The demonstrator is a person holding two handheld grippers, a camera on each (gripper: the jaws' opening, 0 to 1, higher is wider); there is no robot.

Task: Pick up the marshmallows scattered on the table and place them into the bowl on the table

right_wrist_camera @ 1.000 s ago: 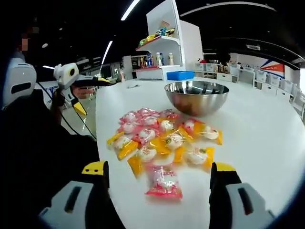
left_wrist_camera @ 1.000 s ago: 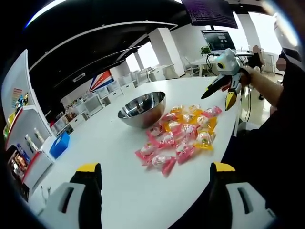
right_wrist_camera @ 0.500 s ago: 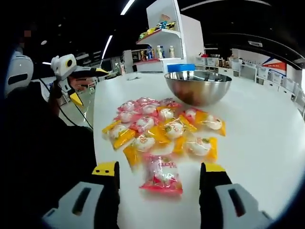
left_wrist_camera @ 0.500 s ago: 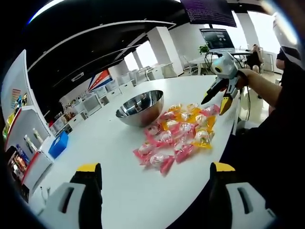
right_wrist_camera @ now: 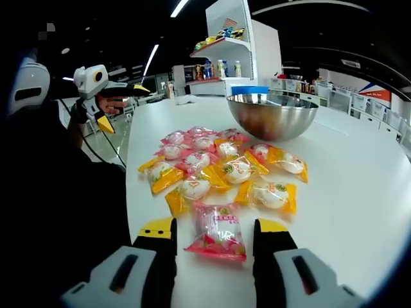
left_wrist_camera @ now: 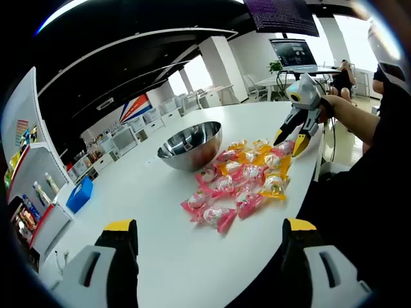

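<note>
Several pink and yellow wrapped marshmallows (left_wrist_camera: 241, 179) lie in a cluster on the white table (left_wrist_camera: 160, 212), just in front of a steel bowl (left_wrist_camera: 191, 144). My left gripper (left_wrist_camera: 210, 226) hovers open, well short of the cluster. The right gripper (left_wrist_camera: 290, 141) reaches the cluster's far edge. In the right gripper view, the right gripper (right_wrist_camera: 215, 228) is open, its jaws close on either side of the nearest pink packet (right_wrist_camera: 217, 232). The rest of the marshmallow cluster (right_wrist_camera: 218, 163) and the bowl (right_wrist_camera: 273, 115) lie beyond it. The left gripper (right_wrist_camera: 123, 106) is held up off the table's left side.
A white shelf unit (right_wrist_camera: 241, 51) with bottles and a blue box (right_wrist_camera: 266, 90) stand beyond the table's far end. The table edge (right_wrist_camera: 131, 192) runs close along the cluster's left. A person's arm (left_wrist_camera: 359, 122) holds the right gripper. Desks and a monitor (left_wrist_camera: 293, 52) fill the background.
The right gripper has come down to the nearest pink packet and its jaws have narrowed around it. The left gripper has barely moved.
</note>
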